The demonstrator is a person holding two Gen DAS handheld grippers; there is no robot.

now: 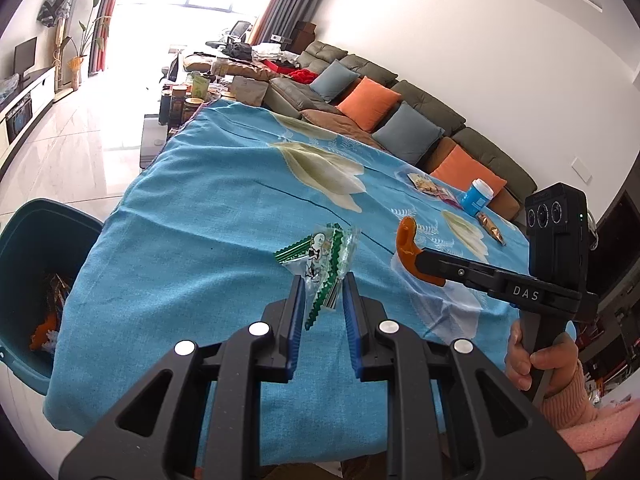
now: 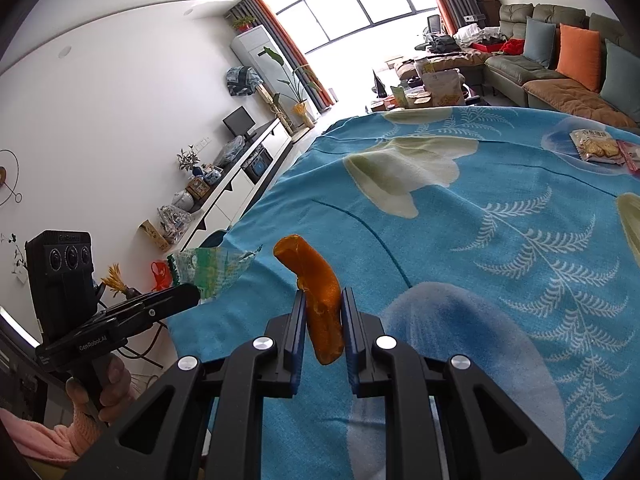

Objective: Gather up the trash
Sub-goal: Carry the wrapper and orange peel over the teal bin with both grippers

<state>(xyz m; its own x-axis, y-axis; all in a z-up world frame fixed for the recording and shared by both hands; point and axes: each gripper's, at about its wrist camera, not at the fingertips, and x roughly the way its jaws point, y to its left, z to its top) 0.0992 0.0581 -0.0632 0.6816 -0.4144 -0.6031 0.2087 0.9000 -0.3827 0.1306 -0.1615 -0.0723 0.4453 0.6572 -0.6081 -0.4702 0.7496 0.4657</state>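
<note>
The left gripper point(image 1: 322, 280) is clamped on a crinkled green-and-clear plastic snack wrapper point(image 1: 320, 258), which stands up between its blue pads in the middle of the left wrist view, lifted off the blue floral tablecloth point(image 1: 208, 208). The right gripper point(image 2: 323, 300) is pinched on a curved orange piece of peel point(image 2: 320, 292), held upright at the lower centre of the right wrist view; the same peel shows at the right of the left wrist view, above the cloth.

The dark teal plastic bin point(image 1: 24, 248) sits at the left edge of the left wrist view, below the table's edge, with orange and white scraps already inside. The step in hand appears to be carrying both pieces over to it.

To do it well, each piece should probably be brought fully over the bin's open mouth before the fingers part, since the wrapper is light and likely to flutter or cling to a pad. Releasing low inside the rim would reduce that risk. The two grippers are near each other, so taking turns at the opening may avoid a clash.

More trash waits at the upper right of the left wrist view: a blue-and-white paper cup point(image 1: 476, 196), a printed biscuit packet point(image 1: 426, 184) and a brown foil stick wrapper point(image 1: 492, 228).
</note>
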